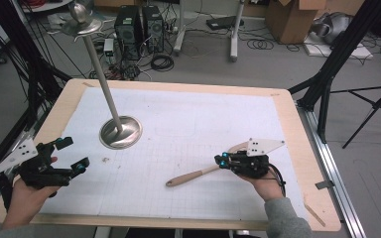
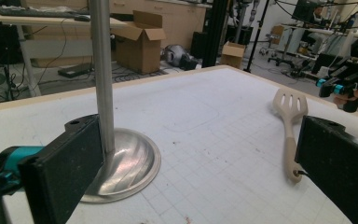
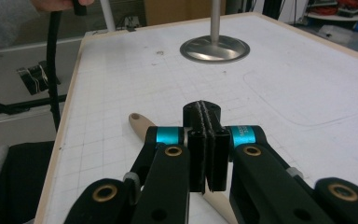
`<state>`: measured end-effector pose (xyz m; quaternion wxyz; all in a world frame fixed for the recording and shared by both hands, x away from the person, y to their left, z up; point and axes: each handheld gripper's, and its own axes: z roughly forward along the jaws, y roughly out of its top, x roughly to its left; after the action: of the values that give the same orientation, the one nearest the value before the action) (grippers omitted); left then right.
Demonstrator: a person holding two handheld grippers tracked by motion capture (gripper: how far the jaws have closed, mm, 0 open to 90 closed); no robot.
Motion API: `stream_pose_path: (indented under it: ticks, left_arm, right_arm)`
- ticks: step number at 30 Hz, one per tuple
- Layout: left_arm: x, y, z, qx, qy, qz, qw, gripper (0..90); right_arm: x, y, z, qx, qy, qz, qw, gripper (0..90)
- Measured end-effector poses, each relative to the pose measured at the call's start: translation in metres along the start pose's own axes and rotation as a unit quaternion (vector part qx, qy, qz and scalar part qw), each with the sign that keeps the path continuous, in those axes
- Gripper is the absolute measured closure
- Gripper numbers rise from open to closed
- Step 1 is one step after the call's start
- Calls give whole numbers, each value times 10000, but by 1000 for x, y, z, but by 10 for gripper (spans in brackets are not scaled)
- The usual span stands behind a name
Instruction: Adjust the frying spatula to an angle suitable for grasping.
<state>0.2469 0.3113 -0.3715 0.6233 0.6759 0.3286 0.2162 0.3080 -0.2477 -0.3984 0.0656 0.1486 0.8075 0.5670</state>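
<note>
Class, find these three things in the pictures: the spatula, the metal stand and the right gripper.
spatula (image 2: 289, 101): left gripper view, on its slotted blade.
metal stand (image 1: 121, 132): high view, on its round base.
right gripper (image 3: 207, 154): right gripper view, where its closed fingers meet above the spatula's handle.

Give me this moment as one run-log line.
right gripper: shut above spatula handle, no grip visible | left gripper: open, holding nothing | stand: upright on table
</note>
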Motion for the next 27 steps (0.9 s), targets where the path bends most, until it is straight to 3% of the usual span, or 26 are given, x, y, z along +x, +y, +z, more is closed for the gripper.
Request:
stream_pose_path:
  ticks: [11,19,27]
  left_arm:
    - [0,-2,-2,46,29,-7,10000,19]
    - [0,-4,-3,59,52,-32,10000,19]
    - [-1,-5,-2,158,42,-1,9999,19]
  right_arm:
    - [-5,-6,14,305,-183,122,9993,897]
    - [-9,-13,24,657,-377,351,9965,898]
    - [-12,-18,34,969,-478,358,9935,898]
